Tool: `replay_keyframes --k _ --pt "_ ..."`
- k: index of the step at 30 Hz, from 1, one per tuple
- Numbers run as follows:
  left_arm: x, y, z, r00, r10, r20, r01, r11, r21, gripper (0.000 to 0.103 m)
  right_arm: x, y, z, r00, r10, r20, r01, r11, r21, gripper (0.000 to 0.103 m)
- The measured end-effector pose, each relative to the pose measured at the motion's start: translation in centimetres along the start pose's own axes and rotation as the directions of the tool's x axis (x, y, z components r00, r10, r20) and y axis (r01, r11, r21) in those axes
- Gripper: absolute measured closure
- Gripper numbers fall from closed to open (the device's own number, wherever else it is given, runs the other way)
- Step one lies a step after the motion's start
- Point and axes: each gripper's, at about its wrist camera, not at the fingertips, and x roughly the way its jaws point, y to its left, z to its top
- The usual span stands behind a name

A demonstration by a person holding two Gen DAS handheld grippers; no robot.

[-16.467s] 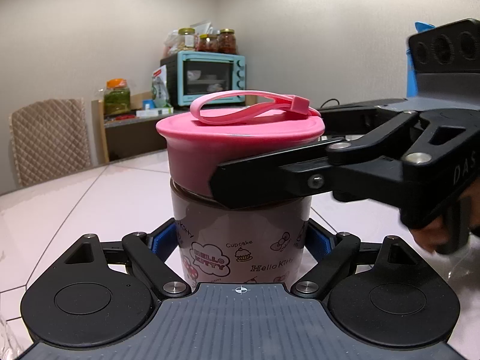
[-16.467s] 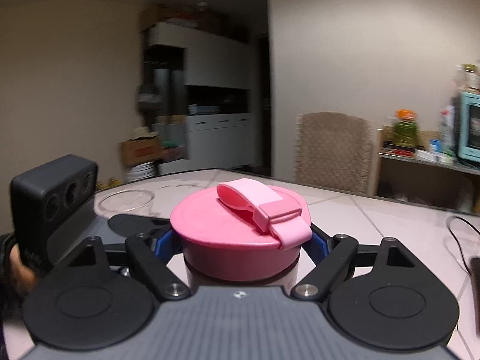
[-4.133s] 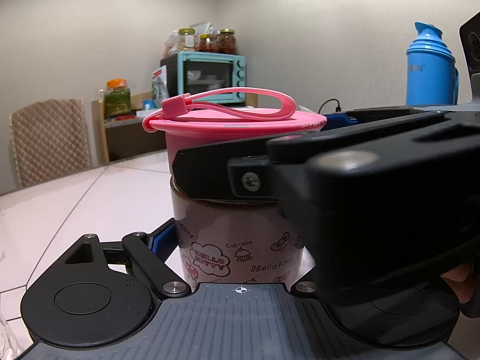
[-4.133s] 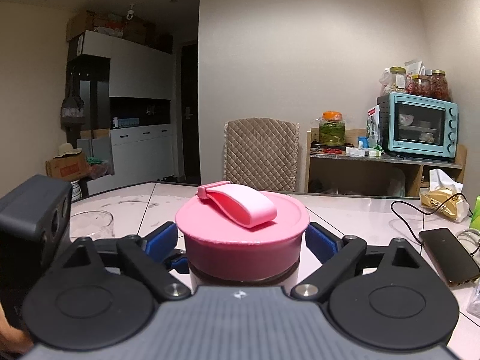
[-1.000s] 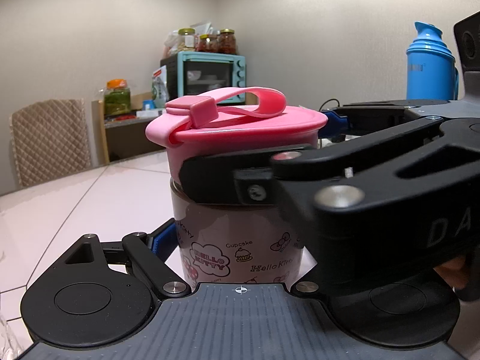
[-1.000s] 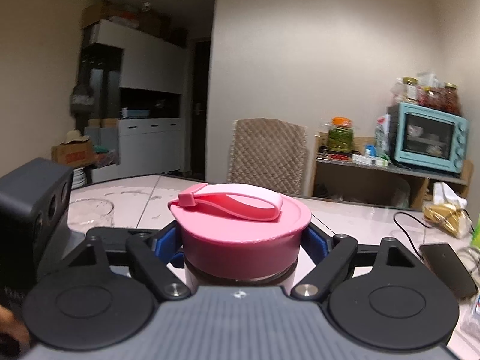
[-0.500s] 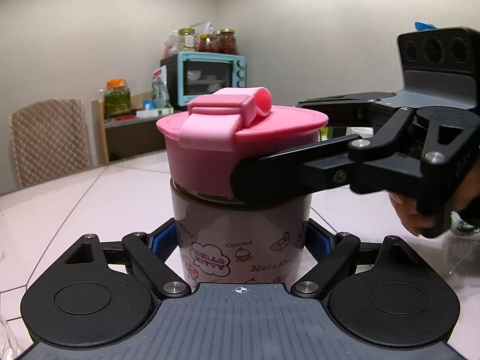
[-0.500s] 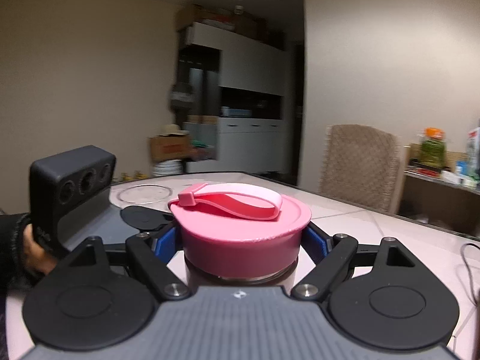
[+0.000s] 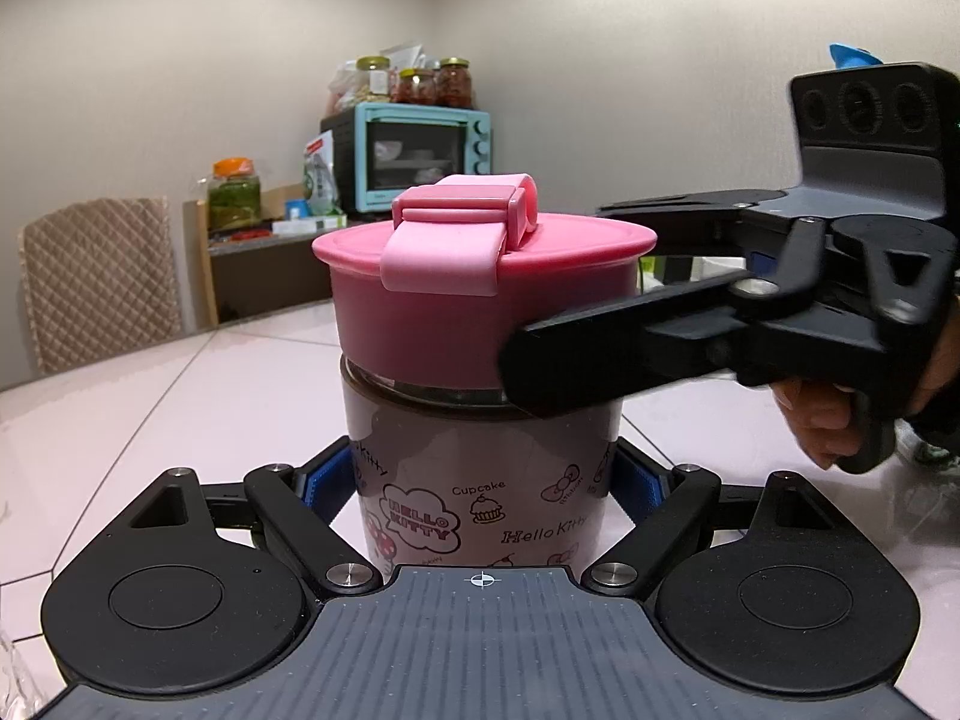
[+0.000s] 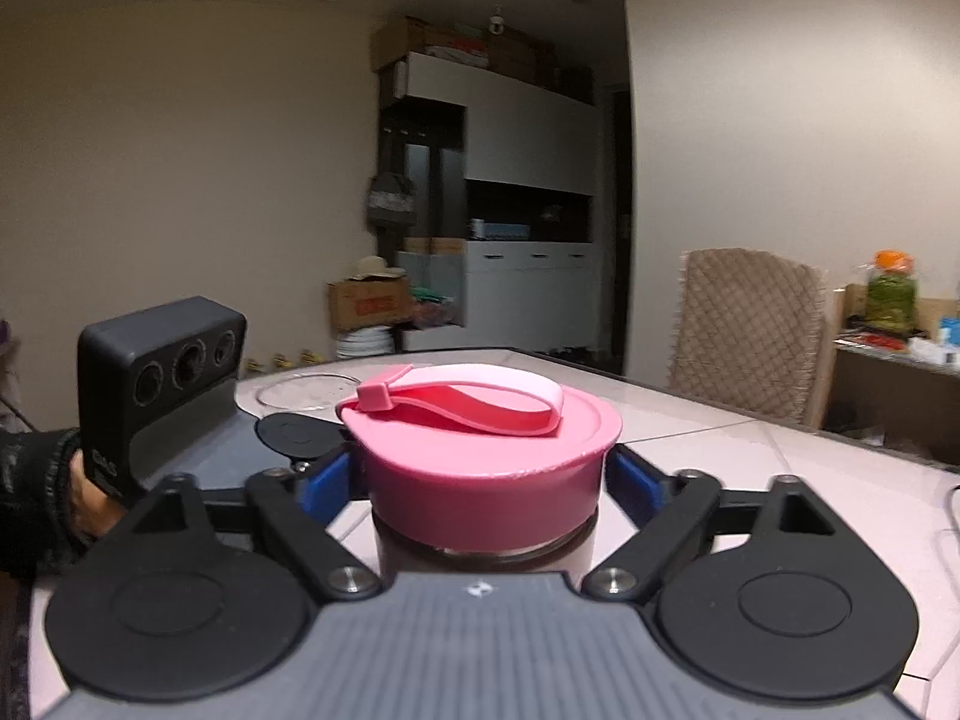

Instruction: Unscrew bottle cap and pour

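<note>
A squat bottle (image 9: 480,480) with a brown Hello Kitty printed body stands on the pale tiled table (image 9: 180,408). My left gripper (image 9: 480,483) is shut on its body, blue pads (image 9: 327,480) pressed on both sides. The pink screw cap (image 9: 420,324) with a folded pink strap (image 10: 468,399) sits on top of the bottle. My right gripper (image 10: 480,480) reaches in from the right at cap height, around the cap (image 10: 486,480). Its jaws are opening, and the blue pads (image 10: 324,483) stand just off the cap's sides. One black finger (image 9: 600,360) crosses the cap's lower right.
A clear glass dish (image 10: 306,390) lies on the table beyond the bottle. A quilted chair (image 9: 102,282) stands at the far table edge, with a shelf and teal oven (image 9: 420,156) behind. A blue flask top (image 9: 852,54) shows behind the right gripper. A hand (image 9: 810,420) holds its handle.
The right gripper swung round the bottle with the cap, so the strap's clasp turned to face the left wrist camera. Its pads then spread slightly off the cap. The left gripper stayed still.
</note>
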Motion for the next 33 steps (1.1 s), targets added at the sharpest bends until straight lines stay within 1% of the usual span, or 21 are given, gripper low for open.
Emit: replay_keyframes --k 3,6,8,10,11,15,19,24,33 --pt "0.0 0.0 0.0 1.0 0.0 0.0 0.0 1.0 0.0 0.013 -0.4 1.4 0.1 0.994 -0.111 -0.012 0.111 0.994 0.009 0.007" --pt "0.0 0.0 0.0 1.0 0.0 0.0 0.0 1.0 0.0 0.013 -0.9 3.0 0.0 0.979 -0.206 -0.003 0.206 0.978 0.042 0.005" --pt "-0.1 0.0 0.0 1.0 0.0 0.0 0.0 1.0 0.001 0.013 -1.0 3.6 -0.1 0.973 -0.23 0.004 0.229 0.972 0.06 0.004" --pt "-0.1 0.0 0.0 1.0 0.0 0.0 0.0 1.0 0.0 0.013 -0.7 4.7 -0.1 0.96 -0.28 -0.006 0.28 0.957 0.071 0.003" --pt "-0.1 -0.1 0.0 1.0 0.0 0.0 0.0 1.0 0.0 0.013 -0.5 4.8 -0.1 0.957 -0.29 -0.007 0.289 0.955 0.072 0.003" --pt "-0.1 -0.1 0.0 1.0 0.0 0.0 0.0 1.0 0.001 0.013 0.6 5.9 -0.3 0.924 -0.38 -0.028 0.381 0.922 0.065 0.003" --pt "-0.1 -0.1 0.0 1.0 0.0 0.0 0.0 1.0 0.001 0.013 1.4 5.9 -0.6 0.91 -0.413 -0.025 0.414 0.907 0.083 0.003" --pt "-0.1 -0.1 0.0 1.0 0.0 0.0 0.0 1.0 0.0 0.013 2.0 6.0 -0.9 0.898 -0.439 -0.018 0.438 0.893 0.102 0.003" --pt "-0.1 -0.1 0.0 1.0 0.0 0.0 0.0 1.0 0.001 0.013 2.7 6.3 -1.0 0.887 -0.462 -0.011 0.459 0.879 0.13 0.004"
